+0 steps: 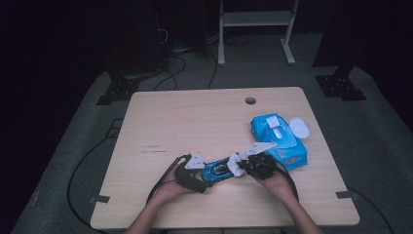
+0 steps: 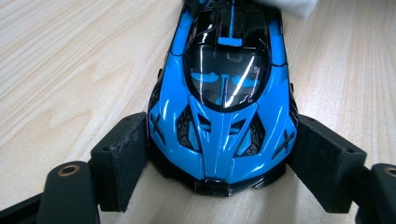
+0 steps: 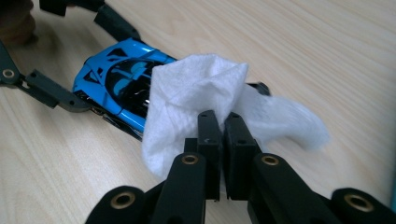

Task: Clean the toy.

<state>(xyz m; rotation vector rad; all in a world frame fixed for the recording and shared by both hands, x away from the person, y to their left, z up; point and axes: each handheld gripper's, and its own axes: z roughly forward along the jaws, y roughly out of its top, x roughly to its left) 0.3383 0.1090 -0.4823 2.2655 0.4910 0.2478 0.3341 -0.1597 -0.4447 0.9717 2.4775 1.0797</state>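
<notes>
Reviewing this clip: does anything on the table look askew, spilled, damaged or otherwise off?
Nothing stands out. The left gripper clamps the blue toy car by its nose; the right gripper pinches a white wipe over its rear. The wipes pack lies with its lid open; nothing has spilled.

I see a pale wooden bench [image 1: 175, 126] with rounded corners and a small round hole [image 1: 250, 101] near its far edge. A blue toy car [image 1: 217, 170] sits on it toward the near side. Right of that lies a blue pack of wipes [image 1: 279, 141], and just beside the pack a white oval piece [image 1: 299, 127], possibly a lid.
</notes>
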